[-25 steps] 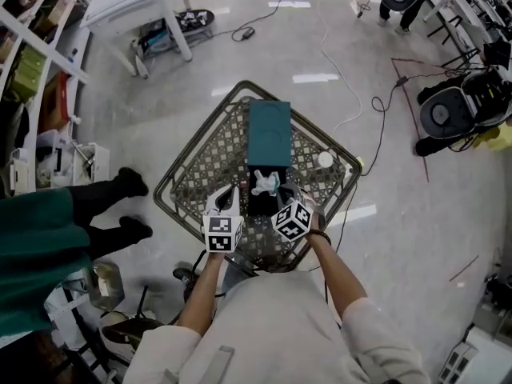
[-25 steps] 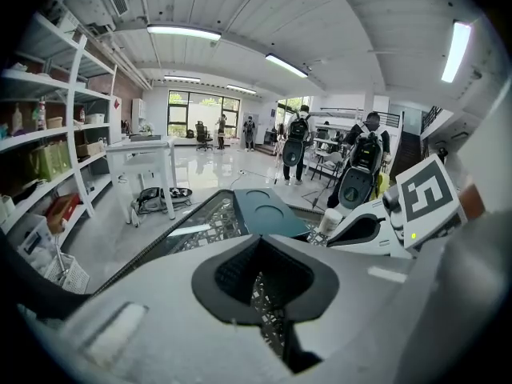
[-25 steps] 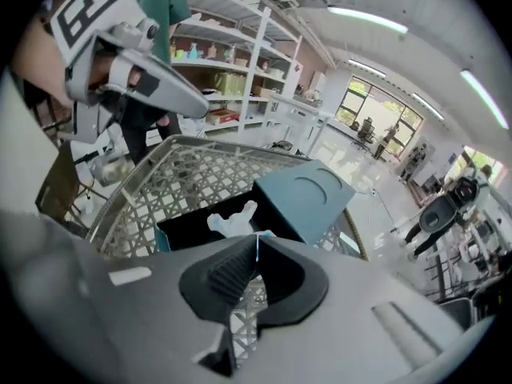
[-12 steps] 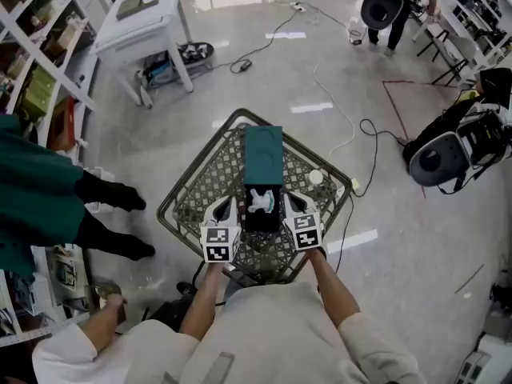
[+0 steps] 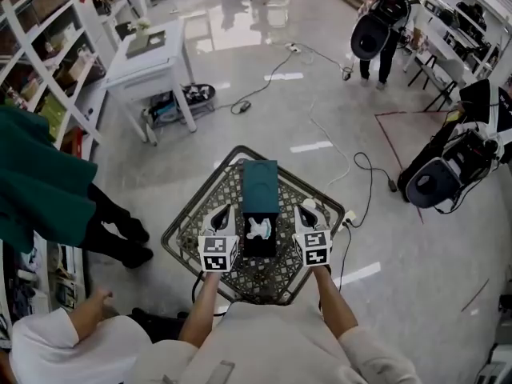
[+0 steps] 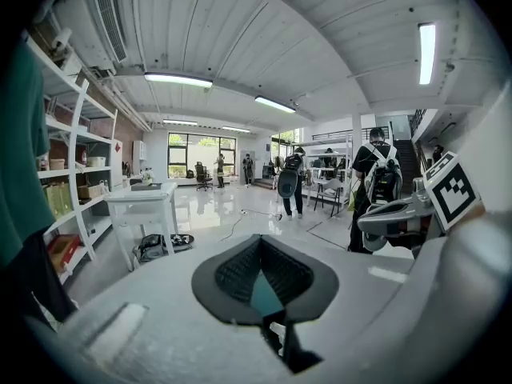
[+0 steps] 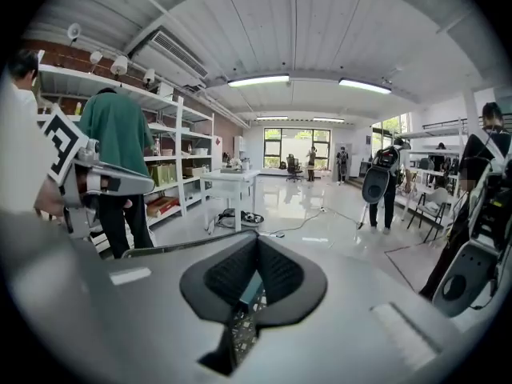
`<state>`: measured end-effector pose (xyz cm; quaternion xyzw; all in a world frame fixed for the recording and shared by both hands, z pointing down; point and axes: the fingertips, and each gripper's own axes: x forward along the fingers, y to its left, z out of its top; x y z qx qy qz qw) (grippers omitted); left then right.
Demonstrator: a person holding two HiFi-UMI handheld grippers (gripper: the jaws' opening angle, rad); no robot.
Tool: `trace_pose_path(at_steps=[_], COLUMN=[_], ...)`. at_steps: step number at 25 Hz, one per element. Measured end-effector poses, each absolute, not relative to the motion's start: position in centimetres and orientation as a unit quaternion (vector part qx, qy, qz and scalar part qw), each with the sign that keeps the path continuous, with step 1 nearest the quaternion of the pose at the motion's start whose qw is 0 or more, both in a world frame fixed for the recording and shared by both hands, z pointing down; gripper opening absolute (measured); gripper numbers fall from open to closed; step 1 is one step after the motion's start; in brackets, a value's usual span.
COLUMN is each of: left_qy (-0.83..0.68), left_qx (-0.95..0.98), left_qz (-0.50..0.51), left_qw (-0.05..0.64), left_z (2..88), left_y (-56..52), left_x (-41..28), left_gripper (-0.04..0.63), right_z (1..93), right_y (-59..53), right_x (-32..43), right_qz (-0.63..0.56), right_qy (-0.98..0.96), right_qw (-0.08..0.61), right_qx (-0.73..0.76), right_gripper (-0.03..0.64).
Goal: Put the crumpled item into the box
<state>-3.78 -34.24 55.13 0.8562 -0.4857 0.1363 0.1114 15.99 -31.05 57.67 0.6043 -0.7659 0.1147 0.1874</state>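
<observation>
A teal box [image 5: 260, 186] lies on a round metal lattice table [image 5: 192, 222]. Its near end is an open black compartment, and the white crumpled item [image 5: 258, 229] sits inside it. My left gripper [image 5: 222, 217] rests just left of the box and my right gripper [image 5: 306, 214] just right of it, both level with the item and apart from it. In the left gripper view the left gripper [image 6: 261, 252] has its jaws shut and empty. The right gripper view shows the right gripper [image 7: 254, 256] shut too, with only lattice below.
A person in green [image 5: 40, 190] stands close to the table's left. A white table [image 5: 152, 50] and shelves [image 5: 36, 70] stand at the back left. Cables [image 5: 352, 162] trail over the floor. A black bag [image 5: 448, 174] lies right, and a person with a backpack [image 5: 374, 37] stands far back.
My right gripper has drawn back from the crumpled item to the box's right side and straightened. The head view has tilted up, showing more room. The person in green has shifted at the left.
</observation>
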Motion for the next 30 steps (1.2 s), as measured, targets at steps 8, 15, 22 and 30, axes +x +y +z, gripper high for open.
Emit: trace_pose_path(at_steps=[8,15,22,30], left_qy=[-0.488,-0.49,-0.49,-0.489], left_qx=[0.862,0.864,0.866,0.866], left_qz=[0.113,0.095,0.088,0.09], left_qw=[0.08,0.061,0.052,0.05], left_z=[50.8,48.1,46.8,46.6], left_y=[-34.2,-34.5,-34.8,-34.1], left_x=[-3.8,-3.1,-2.7,-1.7], left_gripper=[0.006,0.006,0.006,0.006], right_z=[51.3,47.9,47.4,47.7], right_y=[-31.0,-31.2,-31.1,-30.1], right_x=[16.9,17.6,17.9,18.5], right_qz=[0.063,0.032,0.026,0.031], right_qy=[-0.762,-0.761,-0.761,-0.763], right_qw=[0.153,0.137,0.134,0.135], right_qx=[0.626,0.633,0.634,0.631], right_gripper=[-0.002,-0.002,-0.002,-0.002])
